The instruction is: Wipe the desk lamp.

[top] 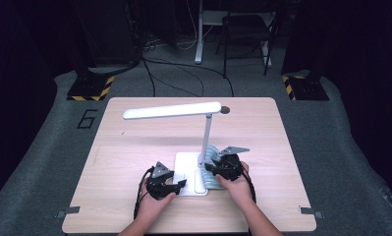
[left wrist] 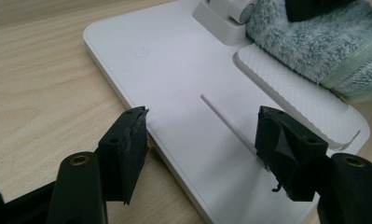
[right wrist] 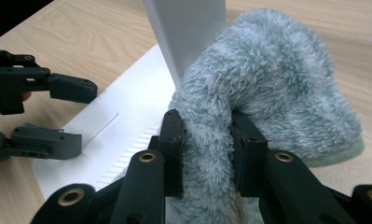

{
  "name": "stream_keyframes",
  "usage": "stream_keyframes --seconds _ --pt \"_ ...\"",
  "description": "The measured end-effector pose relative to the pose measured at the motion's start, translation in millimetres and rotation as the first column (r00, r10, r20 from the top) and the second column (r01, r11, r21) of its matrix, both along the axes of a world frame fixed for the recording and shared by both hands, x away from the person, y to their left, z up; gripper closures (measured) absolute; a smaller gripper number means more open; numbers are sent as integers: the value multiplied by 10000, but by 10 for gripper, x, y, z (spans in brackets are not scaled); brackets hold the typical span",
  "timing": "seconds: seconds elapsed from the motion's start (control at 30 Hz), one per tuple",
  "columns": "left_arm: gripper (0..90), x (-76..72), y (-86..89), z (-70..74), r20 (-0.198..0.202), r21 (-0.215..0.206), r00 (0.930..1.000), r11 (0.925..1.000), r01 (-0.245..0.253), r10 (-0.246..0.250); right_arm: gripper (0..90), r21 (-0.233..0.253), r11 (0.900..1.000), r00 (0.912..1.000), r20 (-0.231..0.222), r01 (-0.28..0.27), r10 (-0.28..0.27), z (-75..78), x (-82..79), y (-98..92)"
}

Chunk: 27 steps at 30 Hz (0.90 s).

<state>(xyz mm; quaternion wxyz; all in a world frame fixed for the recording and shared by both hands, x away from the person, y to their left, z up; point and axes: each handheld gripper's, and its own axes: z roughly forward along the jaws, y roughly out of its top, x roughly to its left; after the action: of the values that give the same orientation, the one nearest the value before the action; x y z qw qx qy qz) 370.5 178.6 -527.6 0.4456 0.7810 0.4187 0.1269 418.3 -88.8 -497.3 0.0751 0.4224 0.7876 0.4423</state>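
A white desk lamp stands mid-table, with a flat base (top: 186,164), an upright pole (top: 206,137) and a long head (top: 171,111). A fluffy grey-green cloth (top: 211,169) lies bunched against the pole on the base's right side. My right gripper (right wrist: 207,149) is shut on a fold of this cloth (right wrist: 267,79), right beside the pole (right wrist: 188,32). My left gripper (left wrist: 204,140) is open, its jaws straddling the near left edge of the base (left wrist: 174,70). In the high view the left gripper (top: 180,184) sits at the base's front left corner and the right gripper (top: 212,169) at the cloth.
The light wooden table (top: 129,147) has bare room to the left, right and behind the lamp. The lamp head overhangs the table's left middle. Beyond the table, on the dark floor, are cables, a chair (top: 245,34) and yellow-striped stand feet (top: 91,88).
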Motion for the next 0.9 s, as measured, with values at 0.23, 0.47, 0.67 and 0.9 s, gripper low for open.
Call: stream_keyframes --seconds 0.23,0.47,0.67,0.9 --pt "343 3 1 -1 -32 -39 10000 10000 9 -9 691 136 9998 9999 -59 108 -107 -3 -2 -26" --pt "342 13 10 -2 -45 -48 10000 10000 62 -63 689 321 9985 9988 191 452 -458 57 -54 -124" --pt "342 7 6 -1 -59 -53 10000 10000 8 -9 687 526 9960 9935 847 721 -764 234 -178 -276" --pt "341 14 11 -3 -57 -53 10000 10000 69 -69 686 420 9876 9757 1538 1514 -1562 402 -376 -596"
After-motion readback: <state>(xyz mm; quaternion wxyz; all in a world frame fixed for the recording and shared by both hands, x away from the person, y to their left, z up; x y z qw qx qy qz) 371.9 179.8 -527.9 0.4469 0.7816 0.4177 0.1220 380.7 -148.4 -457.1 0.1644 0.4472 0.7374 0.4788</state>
